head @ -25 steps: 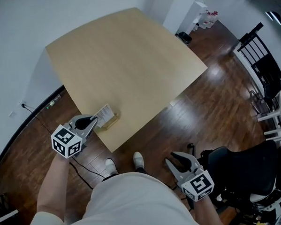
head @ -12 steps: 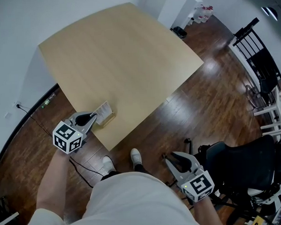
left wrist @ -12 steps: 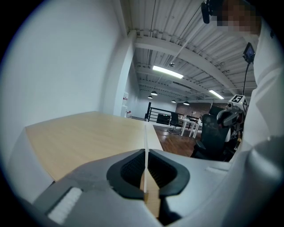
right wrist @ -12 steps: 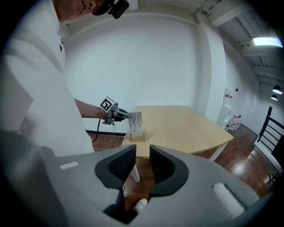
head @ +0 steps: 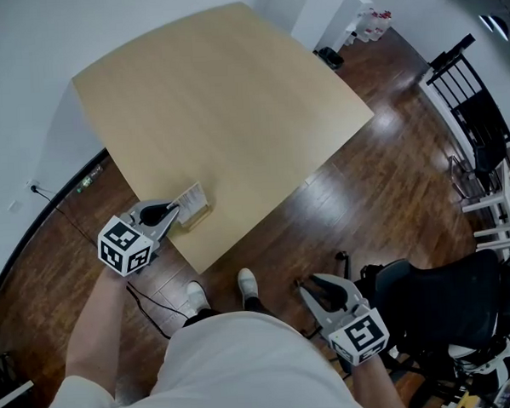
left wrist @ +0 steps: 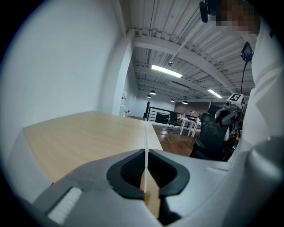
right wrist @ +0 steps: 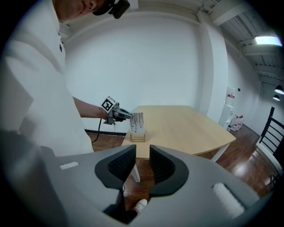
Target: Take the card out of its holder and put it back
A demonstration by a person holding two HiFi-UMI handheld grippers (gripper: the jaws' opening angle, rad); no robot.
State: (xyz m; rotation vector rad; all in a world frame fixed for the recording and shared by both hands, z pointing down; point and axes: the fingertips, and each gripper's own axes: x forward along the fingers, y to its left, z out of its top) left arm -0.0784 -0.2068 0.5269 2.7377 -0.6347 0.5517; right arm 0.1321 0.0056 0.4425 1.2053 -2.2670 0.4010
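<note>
A white printed card point(head: 191, 197) stands over its small wooden holder point(head: 198, 218) at the near corner of the light wooden table point(head: 224, 98). My left gripper point(head: 172, 214) is shut on the card's near edge. In the left gripper view the card point(left wrist: 145, 155) runs edge-on between the pads, and its bottom meets the holder point(left wrist: 147, 196). The right gripper view shows the card point(right wrist: 137, 120) upright on the holder point(right wrist: 137, 136), with the left gripper point(right wrist: 129, 116) beside it. My right gripper point(head: 314, 288) hangs low over the floor, away from the table, jaws slightly apart and empty.
A black office chair point(head: 448, 308) stands on the dark wood floor at the right. A black railing point(head: 480, 110) is further back. A cable point(head: 149, 302) lies on the floor by the person's shoes point(head: 249, 286). The table edge runs just under the holder.
The left gripper has sunk a little with the card, towards the holder. The right gripper has kept its place.
</note>
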